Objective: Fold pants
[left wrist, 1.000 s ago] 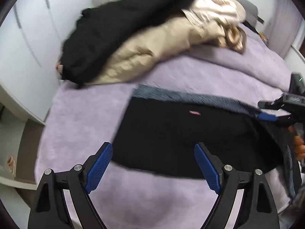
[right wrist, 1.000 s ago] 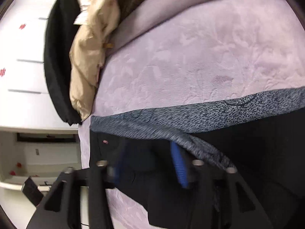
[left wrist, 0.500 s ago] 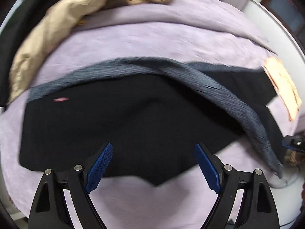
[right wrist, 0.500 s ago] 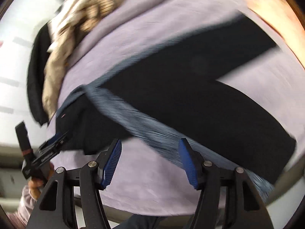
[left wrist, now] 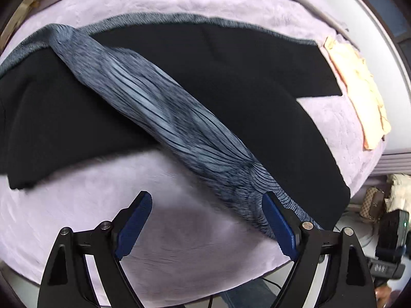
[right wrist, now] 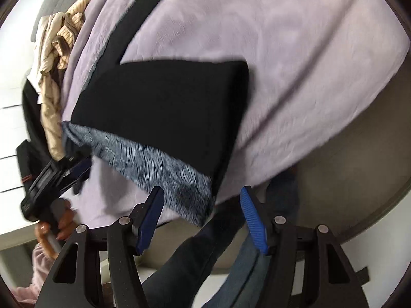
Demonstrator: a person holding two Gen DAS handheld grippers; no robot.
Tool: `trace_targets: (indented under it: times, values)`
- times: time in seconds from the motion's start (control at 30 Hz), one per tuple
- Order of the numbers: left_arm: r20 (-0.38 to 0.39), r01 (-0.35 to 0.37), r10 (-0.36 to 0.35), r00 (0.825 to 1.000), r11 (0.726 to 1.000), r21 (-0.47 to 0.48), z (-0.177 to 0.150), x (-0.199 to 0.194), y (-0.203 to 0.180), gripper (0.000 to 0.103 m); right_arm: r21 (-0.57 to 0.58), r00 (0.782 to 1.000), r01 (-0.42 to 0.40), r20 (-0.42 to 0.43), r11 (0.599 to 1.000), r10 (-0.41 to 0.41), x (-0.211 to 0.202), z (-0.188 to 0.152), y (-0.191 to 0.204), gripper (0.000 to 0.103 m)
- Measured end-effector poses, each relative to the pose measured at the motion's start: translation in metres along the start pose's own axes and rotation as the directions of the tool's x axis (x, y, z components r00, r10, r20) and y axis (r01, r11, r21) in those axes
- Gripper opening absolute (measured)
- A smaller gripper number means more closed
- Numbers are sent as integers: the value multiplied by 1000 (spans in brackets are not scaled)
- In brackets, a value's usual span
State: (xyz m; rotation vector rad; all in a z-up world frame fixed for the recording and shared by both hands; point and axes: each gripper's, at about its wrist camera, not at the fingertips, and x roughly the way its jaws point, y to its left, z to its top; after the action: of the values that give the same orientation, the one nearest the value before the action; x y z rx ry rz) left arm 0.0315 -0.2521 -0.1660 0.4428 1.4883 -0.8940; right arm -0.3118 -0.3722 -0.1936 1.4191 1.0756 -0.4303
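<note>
Black pants (left wrist: pixel 231 82) lie spread on the lilac blanket (left wrist: pixel 179 243), with a blue-grey patterned strip (left wrist: pixel 179 118) running diagonally across them. My left gripper (left wrist: pixel 205 197) hovers open over bare blanket near the bed's front edge, its right fingertip just beside the strip's lower end. In the right wrist view one black leg (right wrist: pixel 167 107) ends in a patterned panel (right wrist: pixel 164 164) whose corner hangs at the bed edge. My right gripper (right wrist: pixel 201 192) is open right below that corner, pads clear of it. The left gripper (right wrist: pixel 82 169), held by a hand (right wrist: pixel 61 220), shows at the left.
A heap of beige and dark clothes (right wrist: pixel 54 59) lies at the bed's far end. A folded peach cloth (left wrist: pixel 359 89) sits beside the far leg's hem. A person's legs in jeans (right wrist: pixel 231 269) stand by the bed edge. Bags (left wrist: pixel 375 200) sit on the floor.
Both grippers have swept along the pants from the waist end towards the leg ends. The clothes heap has slid out of the left wrist view, and the right gripper has rolled.
</note>
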Motion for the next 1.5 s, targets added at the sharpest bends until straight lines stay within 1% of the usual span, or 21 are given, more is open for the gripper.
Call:
trace_targets:
  times: [0.1,0.13,0.2,0.33,0.4,0.43,0.47,0.5,0.6,0.7,0.77,0.87,1.03,1.13,1.2,1.23,1.33,1.4,1.43,1.47,1.5]
  values:
    - [-16,-36,36,999,999,-16,-3,8,-8,88,25,989,-139,-47,990,140,7,0,-13,64]
    - [-19,-46,46,999,999,-19,-3,9,-10,88,47,981,-184,-53,982,186,9,0,-16,58]
    - [-21,-67,66,998,998,-18,-3,11,-12,88,87,968,-239,-61,967,245,15,2,-23,53]
    - [-9,-69,69,998,998,-11,4,13,-13,88,152,951,-290,-67,945,303,29,2,-24,14]
    - [-2,-71,71,997,997,5,8,15,-15,77,124,958,-278,-30,953,284,20,0,-17,12]
    - [-2,-64,64,998,998,11,11,15,-16,57,103,958,-284,-4,953,286,12,-1,-10,11]
    - [-14,-40,40,999,999,14,15,16,-16,44,88,957,-291,13,953,291,9,1,-2,11]
    - [-16,-9,9,1000,1000,18,18,16,-18,41,67,955,-296,28,953,294,2,2,4,11]
    - [28,-3,1,1000,998,58,30,6,-26,40,-12,947,-308,91,951,307,-23,14,25,11]
    - [73,32,-37,997,998,58,47,-14,-30,40,-77,928,-333,148,940,341,-47,36,46,11]
    - [115,33,-42,993,997,72,64,-23,-37,40,-110,916,-348,173,931,363,-61,60,60,11]
    - [153,15,-26,988,997,72,95,-23,-47,40,-159,909,-343,193,926,370,-78,102,74,11]
    - [205,-21,20,979,1000,2,159,-18,-40,40,-221,923,-306,171,926,346,-84,201,97,11]
    - [183,-33,45,982,997,-71,191,-4,-33,41,-261,947,-259,123,930,298,-70,256,112,11]
    - [169,-55,72,983,993,-106,204,3,-28,41,-278,961,-232,84,932,265,-52,285,120,15]
    - [179,-73,93,979,991,-116,206,3,-26,42,-275,972,-195,76,941,223,-42,300,121,17]
    - [230,-115,137,963,988,-107,204,-15,-23,46,-304,990,-66,99,950,101,-28,327,120,46]
    - [236,-125,147,961,986,-108,202,-25,-22,46,-320,988,-17,138,947,64,-33,332,118,50]
    - [237,-140,162,958,984,-107,199,-28,-20,56,-325,986,2,159,946,53,-39,331,114,50]
    - [234,-170,192,953,979,-109,195,-25,-23,74,-326,984,20,176,945,39,-45,329,110,50]
    - [237,-201,224,946,973,-115,188,-25,-18,79,-315,982,42,187,948,19,-47,325,104,50]
